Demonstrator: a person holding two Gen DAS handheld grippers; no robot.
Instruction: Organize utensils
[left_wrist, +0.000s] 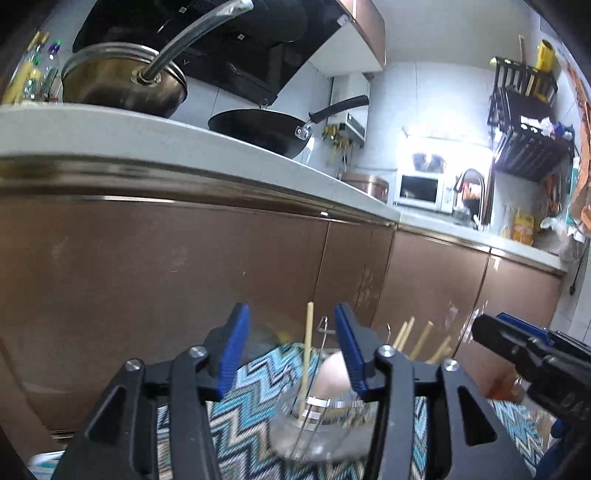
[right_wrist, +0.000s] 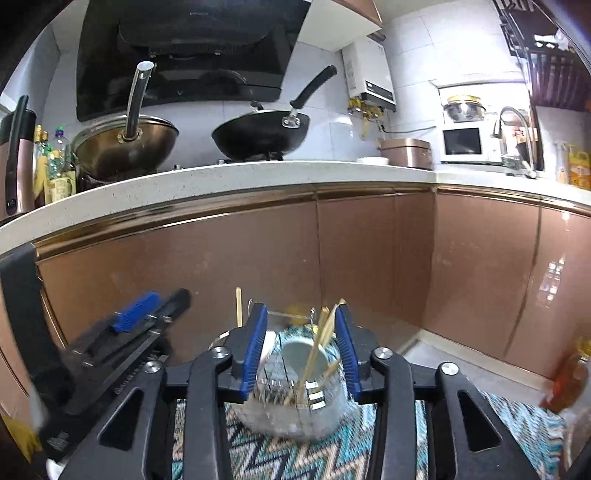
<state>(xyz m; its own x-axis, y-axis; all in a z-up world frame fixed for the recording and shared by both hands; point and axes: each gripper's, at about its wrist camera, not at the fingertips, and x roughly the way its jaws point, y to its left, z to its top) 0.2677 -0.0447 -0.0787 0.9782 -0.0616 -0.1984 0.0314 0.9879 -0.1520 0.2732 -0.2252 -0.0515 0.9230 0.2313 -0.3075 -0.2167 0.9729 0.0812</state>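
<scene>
On the zigzag-patterned cloth (left_wrist: 251, 387) stands a clear glass jar (left_wrist: 317, 428) holding one upright wooden chopstick (left_wrist: 307, 354). My left gripper (left_wrist: 291, 314) is open around that chopstick, and the blue pads do not touch it. To its right, my right gripper (left_wrist: 495, 326) comes in beside several more chopsticks (left_wrist: 417, 339). In the right wrist view a second glass jar (right_wrist: 291, 402) holds several leaning chopsticks (right_wrist: 321, 343). My right gripper (right_wrist: 301, 312) is open on either side of them. The left gripper (right_wrist: 159, 306) and the single chopstick (right_wrist: 239, 306) are at the left.
Brown cabinet doors (right_wrist: 369, 251) rise close behind the table, under a white counter (right_wrist: 258, 173). A lidded pot (right_wrist: 125, 144), a black wok (right_wrist: 258, 133), a microwave (right_wrist: 465, 142) and a tap (right_wrist: 517, 122) stand on the counter. An orange bottle (right_wrist: 569, 376) stands at the table's right.
</scene>
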